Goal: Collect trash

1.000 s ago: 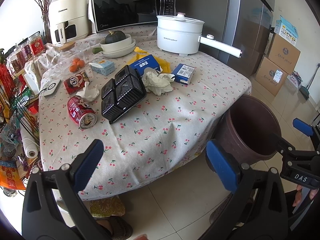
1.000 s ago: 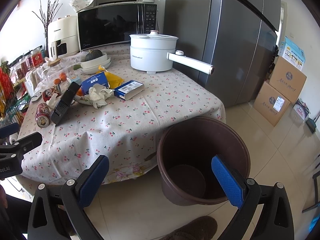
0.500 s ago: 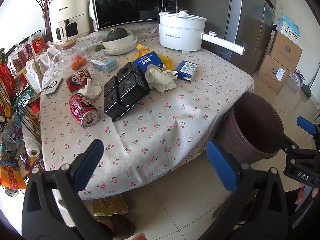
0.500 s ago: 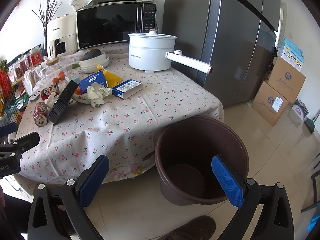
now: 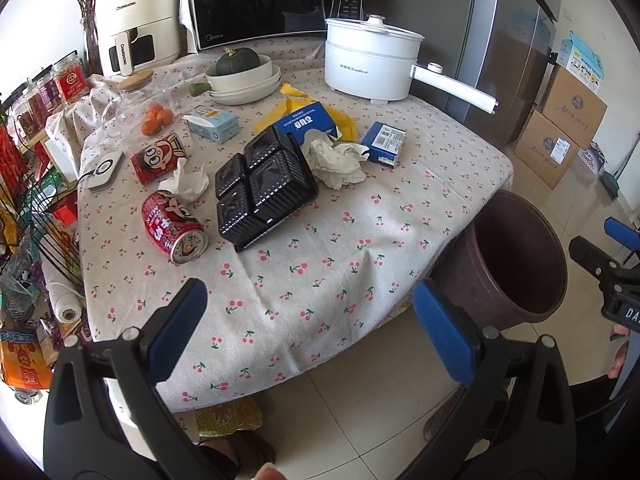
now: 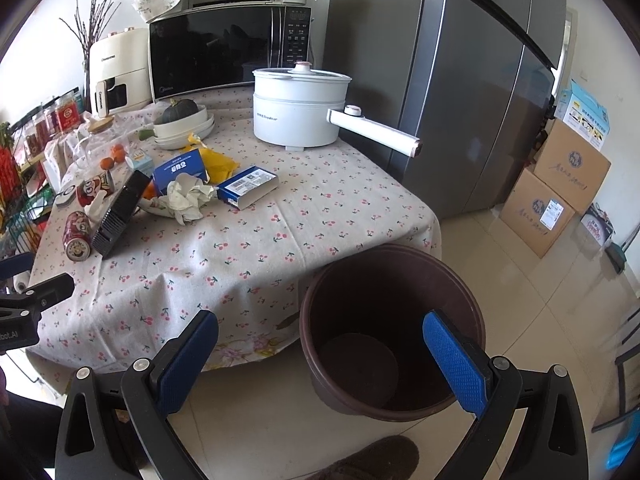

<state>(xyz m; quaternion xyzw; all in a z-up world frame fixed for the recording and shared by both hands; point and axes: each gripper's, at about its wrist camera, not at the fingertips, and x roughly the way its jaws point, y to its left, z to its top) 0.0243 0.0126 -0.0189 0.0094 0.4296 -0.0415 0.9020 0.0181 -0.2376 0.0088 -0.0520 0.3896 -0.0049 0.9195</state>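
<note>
Cherry-print tablecloth (image 5: 320, 272) under left tool (image 5: 310, 322), spread empty, right tool (image 6: 320, 354) spread above brown bin (image 6: 384, 264)

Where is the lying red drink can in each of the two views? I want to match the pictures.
Left wrist view: the red can lies on its side left of centre, just left of the black tray.
Right wrist view: the same can is at the far left edge of the table, again beside the black tray.
Shared landmark: the white pot at the back of the table.
</note>
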